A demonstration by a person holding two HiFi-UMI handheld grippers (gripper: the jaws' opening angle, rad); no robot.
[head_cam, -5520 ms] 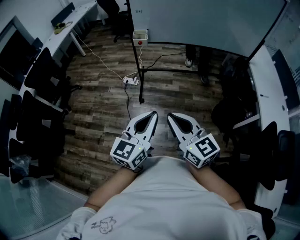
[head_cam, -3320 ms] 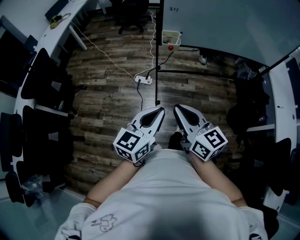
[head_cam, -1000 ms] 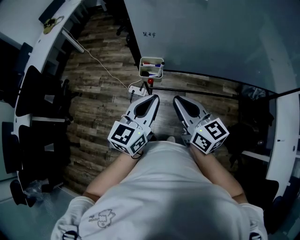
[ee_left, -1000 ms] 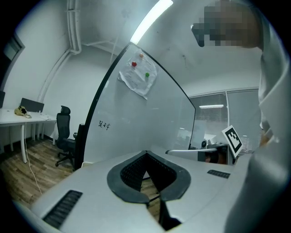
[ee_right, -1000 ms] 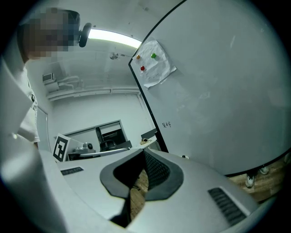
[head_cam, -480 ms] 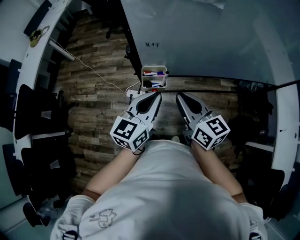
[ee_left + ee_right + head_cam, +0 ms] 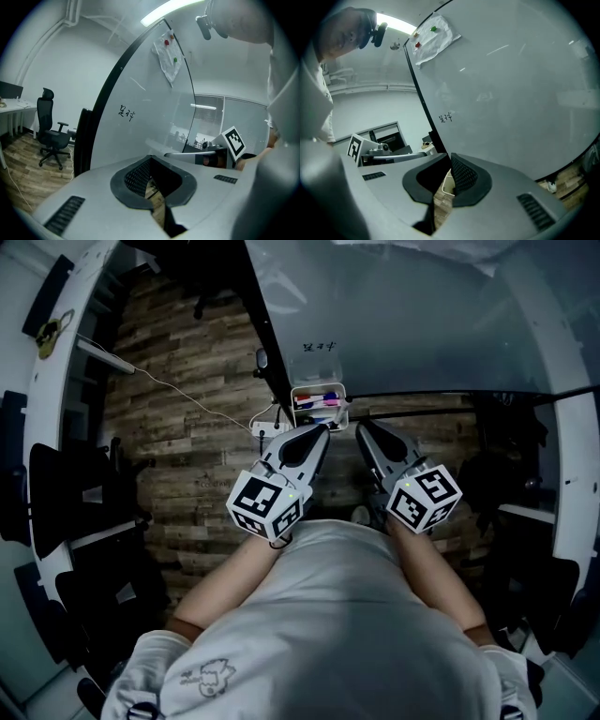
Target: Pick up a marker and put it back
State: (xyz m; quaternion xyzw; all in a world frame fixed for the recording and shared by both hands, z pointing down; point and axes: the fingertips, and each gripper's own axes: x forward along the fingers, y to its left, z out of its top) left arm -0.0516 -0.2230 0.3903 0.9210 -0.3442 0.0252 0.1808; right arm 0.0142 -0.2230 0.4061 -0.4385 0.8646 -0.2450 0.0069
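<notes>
A small white tray point(image 7: 319, 407) hangs at the lower edge of the whiteboard point(image 7: 422, 324) and holds several markers point(image 7: 317, 397), red, blue and purple among them. My left gripper point(image 7: 322, 430) and right gripper point(image 7: 360, 427) are side by side at waist height, their tips just short of the tray. Both are shut and hold nothing. In the left gripper view the left gripper point(image 7: 151, 157) points at the whiteboard point(image 7: 140, 108). In the right gripper view a bit of the tray point(image 7: 447, 186) shows through the gap behind the tip of the right gripper point(image 7: 450, 154).
Wood-plank floor with a white cable point(image 7: 187, 395) running to a power strip point(image 7: 263, 428). Black office chairs point(image 7: 75, 502) line the left side by a curved white desk point(image 7: 66, 296). The whiteboard's black frame post point(image 7: 265, 352) and its floor bar point(image 7: 441, 395) lie ahead. Another chair point(image 7: 49, 136) stands far left.
The view has closed in on the whiteboard: the tray, once far off, now sits right before the gripper tips. Both grippers have stayed shut and side by side.
</notes>
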